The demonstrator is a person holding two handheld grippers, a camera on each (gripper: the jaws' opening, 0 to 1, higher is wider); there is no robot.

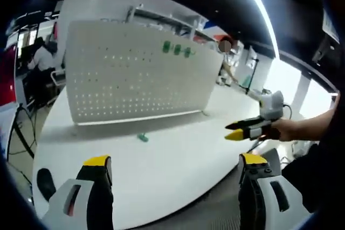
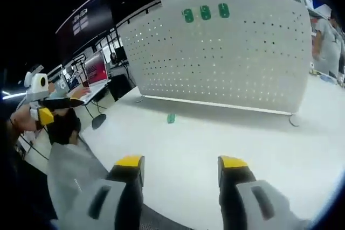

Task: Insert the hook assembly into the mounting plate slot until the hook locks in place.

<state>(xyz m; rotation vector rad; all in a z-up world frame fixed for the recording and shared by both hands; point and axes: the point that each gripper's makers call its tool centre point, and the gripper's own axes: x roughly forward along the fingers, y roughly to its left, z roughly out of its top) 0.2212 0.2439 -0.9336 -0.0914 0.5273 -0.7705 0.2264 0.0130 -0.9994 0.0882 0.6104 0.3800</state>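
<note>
Lying loose on the white table [image 1: 178, 160], short of the upright perforated board [image 1: 135, 74] and well apart from both tools: 1 small green hook [image 1: 142, 138], seen again in the right gripper view [image 2: 171, 118] ahead and a little left of that view's jaws. Too small to tell its long axis for sure; seems to run roughly along the board's foot. Already mounted high on the board, 3 green pieces [image 2: 205, 13] in a row, so probably waiting for a fourth beside them. Right hand-held gripper [image 2: 180, 166] held low over the near table edge, jaws spread wide, nothing between them, aimed toward the board; looks the nearer of the 2 to the hook, though only by judgement from how large the hook appears. Left hand-held gripper [image 1: 175, 165] likewise wide open and empty, poised at the table's near edge with the hook ahead, slightly left of centre. Seen from the left, the right tool [image 1: 245, 129] hanging off to the side in a hand [image 1: 288, 129], yellow tips pointing inward. Likely next: reaching forward and down to the hook.
</note>
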